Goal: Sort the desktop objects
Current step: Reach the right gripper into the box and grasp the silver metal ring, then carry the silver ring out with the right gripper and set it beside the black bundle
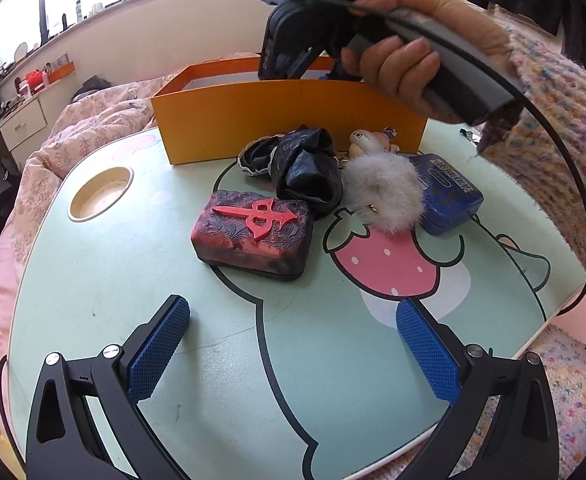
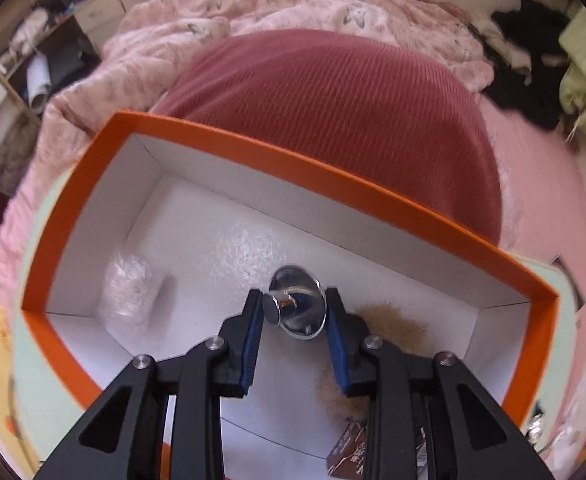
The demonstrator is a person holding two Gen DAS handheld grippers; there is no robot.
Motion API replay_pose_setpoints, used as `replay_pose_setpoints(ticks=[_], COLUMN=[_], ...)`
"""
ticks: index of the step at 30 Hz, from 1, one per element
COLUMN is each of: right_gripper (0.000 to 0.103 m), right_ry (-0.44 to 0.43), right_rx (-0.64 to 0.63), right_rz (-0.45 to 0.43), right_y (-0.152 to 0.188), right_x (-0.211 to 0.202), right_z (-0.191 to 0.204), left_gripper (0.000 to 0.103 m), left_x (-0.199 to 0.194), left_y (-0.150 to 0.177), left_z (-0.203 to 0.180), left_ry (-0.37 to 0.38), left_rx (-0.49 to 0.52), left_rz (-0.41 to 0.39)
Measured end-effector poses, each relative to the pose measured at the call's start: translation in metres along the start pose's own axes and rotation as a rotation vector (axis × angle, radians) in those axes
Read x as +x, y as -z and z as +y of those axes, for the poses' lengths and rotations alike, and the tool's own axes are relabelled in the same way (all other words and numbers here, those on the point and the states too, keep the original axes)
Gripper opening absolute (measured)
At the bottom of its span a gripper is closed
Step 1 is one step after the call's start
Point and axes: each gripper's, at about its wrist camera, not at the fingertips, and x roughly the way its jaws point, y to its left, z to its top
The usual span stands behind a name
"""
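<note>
While the left gripper [image 1: 293,344] waits over the near part of the table [image 1: 133,272] with its jaws wide apart and nothing between them, the right gripper [image 2: 293,312] is over the orange box [image 2: 305,176], so the box is the reference for everything below.

Table: pale green top with a strawberry print, carries the box at its far edge. Everything unsorted sits just in front of the box's near wall, probably staged there for short carries.

Box: open top, white inside, clearly the drop target. Already inside: a clear plastic wad [image 2: 127,292] near the left wall, a tan fur ball [image 2: 389,332] toward the right wall, a brown packet [image 2: 351,452] at the near edge.

Still outside, in front of the box: red-and-black case [image 1: 253,236] nearest the left gripper, black crumpled bag [image 1: 309,172] close against the wall, grey fur pompom [image 1: 381,192] touching the bag, blue tin [image 1: 449,196] to its right, small plush figure [image 1: 373,140] tucked against the wall.

Right gripper: pointing steeply down into the box, jaws narrowed around a shiny metal disc with a knob [image 2: 297,304]. Left pad looks to be on the knob, right pad at the disc rim; I can't tell whether it's actually clamped. My read: drop-off step for the disc, several items left.
</note>
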Motion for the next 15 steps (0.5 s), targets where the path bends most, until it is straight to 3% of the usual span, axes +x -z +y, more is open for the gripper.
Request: replay_pose_setpoints(ticks=[2,8,11,15], right_gripper=[0.029,0.029,0.029,0.029], right_ry=[-0.012,-0.115,-0.152,-0.219], right_rx=[-0.007,-0.037,-0.058,-0.052], right_rz=[-0.023,-0.194,-0.2,-0.157], right_y=[0.004,0.039,0.074,0.106], right_x=[-0.006,-0.079,-0.104,-0.1], right_z=[0.001,0.001,0.004,0.005], left_gripper=[0.103,0.103,0.103,0.103], left_x=[-0.001,-0.002,-0.002,-0.002], left_y=[0.0,0.0,0.0,0.0], left_z=[0.0,0.0,0.0,0.0], left_ry=[0.002,0.002,0.003,0.003], left_rx=[-0.001,-0.001,-0.001,0.0], left_rz=[-0.001,-0.002,-0.001,-0.001])
